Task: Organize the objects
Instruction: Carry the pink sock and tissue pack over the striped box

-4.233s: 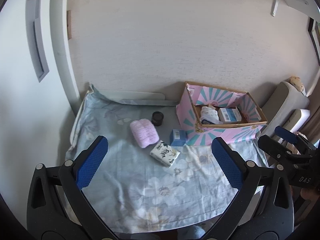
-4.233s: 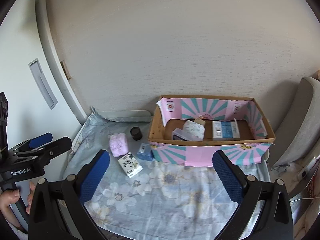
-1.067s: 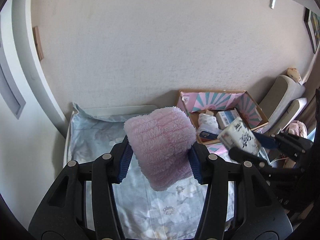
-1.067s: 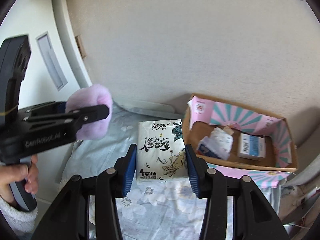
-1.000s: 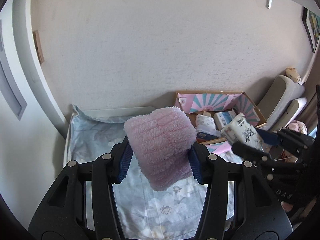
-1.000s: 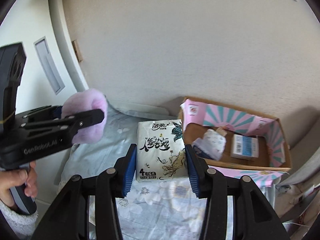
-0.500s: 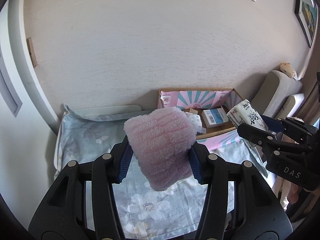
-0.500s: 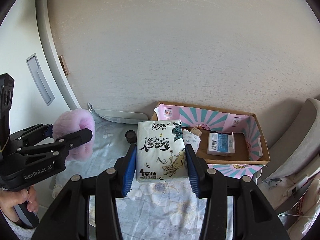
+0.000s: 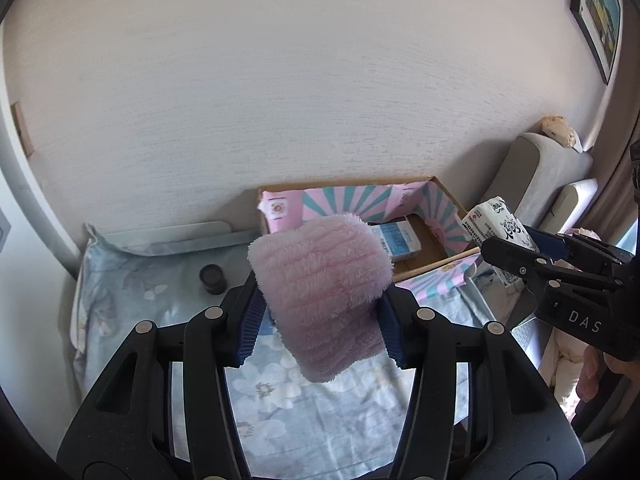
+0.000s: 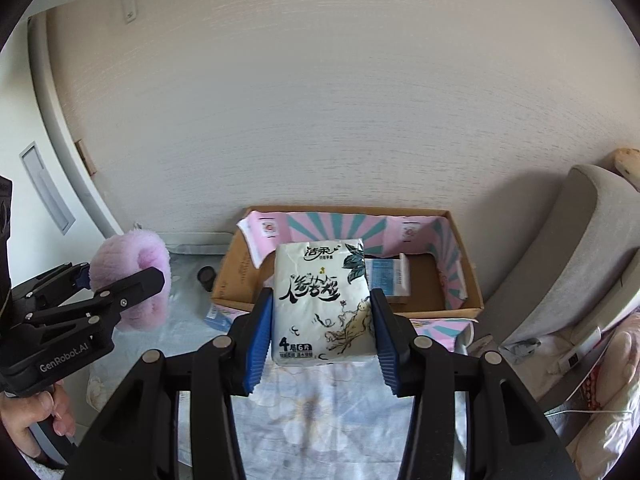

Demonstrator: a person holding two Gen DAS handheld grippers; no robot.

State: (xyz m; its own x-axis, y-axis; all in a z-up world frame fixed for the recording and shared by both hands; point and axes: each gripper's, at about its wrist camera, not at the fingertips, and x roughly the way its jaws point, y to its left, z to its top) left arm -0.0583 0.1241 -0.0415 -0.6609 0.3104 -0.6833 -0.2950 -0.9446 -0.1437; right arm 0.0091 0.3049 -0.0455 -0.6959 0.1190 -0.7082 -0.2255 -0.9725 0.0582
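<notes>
Left hand-held gripper clamps pink fluffy roll; right hand-held gripper clamps tissue pack. Risk: soft roll slipping, or both colliding over cardboard box.

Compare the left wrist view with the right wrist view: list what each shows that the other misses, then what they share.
Only the left wrist view: the framed picture high on the wall, and the left gripper seen from behind, shut on the pink fluffy cloth.
Only the right wrist view: the printed front of the tissue pack clamped in the right gripper, the small blue box beside the carton, and the grey recessed handle.
Both: the pink-and-teal cardboard box, the dark jar, the floral cloth and the grey chair.
</notes>
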